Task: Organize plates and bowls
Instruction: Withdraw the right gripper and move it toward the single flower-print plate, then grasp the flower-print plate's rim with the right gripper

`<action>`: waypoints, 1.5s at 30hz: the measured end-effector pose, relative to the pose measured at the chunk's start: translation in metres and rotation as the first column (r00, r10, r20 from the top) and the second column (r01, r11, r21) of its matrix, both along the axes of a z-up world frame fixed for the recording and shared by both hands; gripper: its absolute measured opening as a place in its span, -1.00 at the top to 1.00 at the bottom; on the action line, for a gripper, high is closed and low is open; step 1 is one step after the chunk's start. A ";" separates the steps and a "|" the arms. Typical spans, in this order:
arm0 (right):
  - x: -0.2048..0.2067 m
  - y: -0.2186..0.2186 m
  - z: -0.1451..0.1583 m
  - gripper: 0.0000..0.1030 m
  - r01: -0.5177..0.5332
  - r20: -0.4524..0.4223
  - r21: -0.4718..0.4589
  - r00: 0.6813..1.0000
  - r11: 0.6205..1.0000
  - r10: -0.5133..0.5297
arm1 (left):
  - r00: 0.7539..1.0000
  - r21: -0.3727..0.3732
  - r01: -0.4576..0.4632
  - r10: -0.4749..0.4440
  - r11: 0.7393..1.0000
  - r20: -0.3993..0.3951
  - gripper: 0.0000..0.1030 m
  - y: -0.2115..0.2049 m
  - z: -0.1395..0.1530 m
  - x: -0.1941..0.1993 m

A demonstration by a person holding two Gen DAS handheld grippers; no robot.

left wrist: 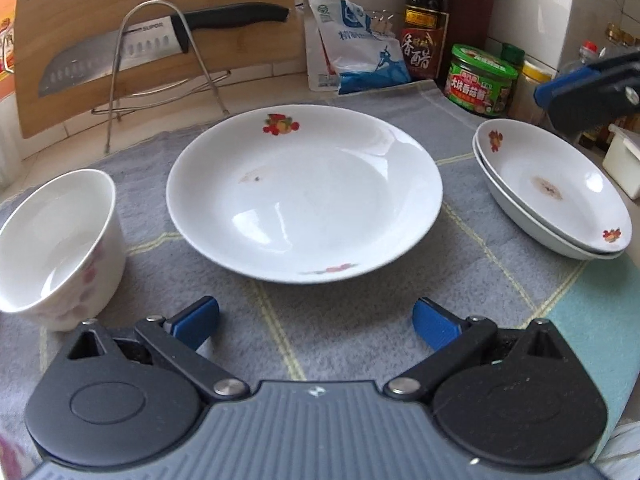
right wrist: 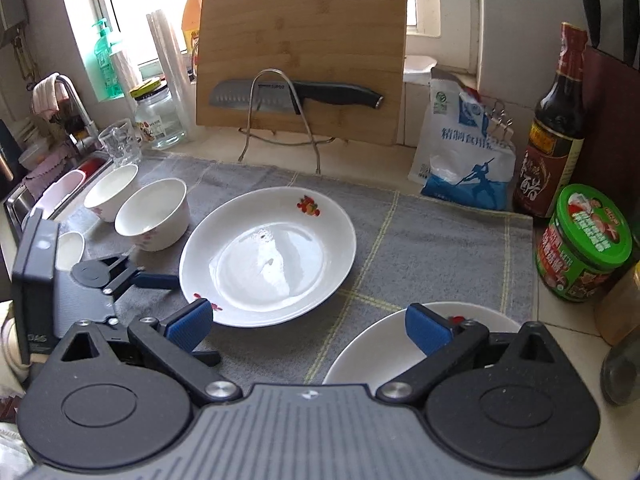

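A white plate with fruit prints [left wrist: 304, 192] [right wrist: 268, 256] lies in the middle of the grey cloth [left wrist: 360, 320]. My left gripper [left wrist: 316, 322] is open just short of its near rim, holding nothing. At the right, two more such plates sit stacked [left wrist: 556, 192] [right wrist: 372, 352]. My right gripper [right wrist: 308, 330] is open above the stack's left edge, empty; it also shows at the right edge of the left wrist view [left wrist: 588, 88]. A white bowl [left wrist: 56, 240] [right wrist: 154, 212] stands left of the middle plate, a second bowl [right wrist: 110, 190] behind it, and a small white cup [right wrist: 70, 248] nearer.
A bamboo cutting board [right wrist: 304, 48] with a knife [right wrist: 296, 96] leans in a wire rack [left wrist: 160, 76] at the back. A salt bag [right wrist: 464, 152], vinegar bottle [right wrist: 556, 128] and green-lidded jar [right wrist: 580, 244] line the right. A glass [right wrist: 120, 144], a jar [right wrist: 158, 114] and the sink [right wrist: 60, 192] are at left.
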State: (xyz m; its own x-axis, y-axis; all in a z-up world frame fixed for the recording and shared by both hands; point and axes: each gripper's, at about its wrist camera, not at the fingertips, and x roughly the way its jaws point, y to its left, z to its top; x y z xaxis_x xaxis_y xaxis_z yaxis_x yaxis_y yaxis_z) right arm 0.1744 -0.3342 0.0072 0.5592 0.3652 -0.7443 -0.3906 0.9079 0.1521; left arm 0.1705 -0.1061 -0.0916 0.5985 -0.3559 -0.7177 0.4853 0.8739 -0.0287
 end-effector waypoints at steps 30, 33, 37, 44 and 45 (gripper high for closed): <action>0.159 0.059 -0.066 -1.00 -0.219 -0.225 -0.102 0.955 0.970 0.192 | 0.996 -0.017 -0.040 0.041 0.999 0.080 -1.00 -0.003 -0.004 0.014; 0.169 0.059 -0.078 -1.00 -0.231 -0.280 -0.076 0.939 0.970 0.202 | 0.996 -0.019 -0.042 0.043 0.999 0.083 -1.00 -0.004 -0.004 0.014; 0.174 0.060 -0.080 -1.00 -0.244 -0.287 -0.067 0.933 0.967 0.216 | 0.996 -0.019 -0.043 0.044 0.999 0.082 -1.00 -0.004 -0.003 0.017; 0.179 0.062 -0.081 -1.00 -0.216 -0.305 -0.062 0.934 0.974 0.188 | 0.996 -0.018 -0.013 0.014 1.000 0.083 -1.00 -0.004 -0.004 0.020; 0.179 0.061 -0.081 -1.00 -0.226 -0.297 -0.063 0.934 0.972 0.198 | 0.996 -0.019 -0.009 0.011 1.000 0.084 -1.00 -0.003 -0.004 0.020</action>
State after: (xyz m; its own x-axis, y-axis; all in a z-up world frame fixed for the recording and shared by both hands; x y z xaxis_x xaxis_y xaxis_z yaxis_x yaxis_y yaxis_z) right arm 0.3534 -0.2728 -0.0735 0.2341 0.3716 -0.8984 -0.5280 0.8245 0.2034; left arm 0.1906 -0.1094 -0.0957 0.6602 -0.3625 -0.6578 0.4779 0.8784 -0.0044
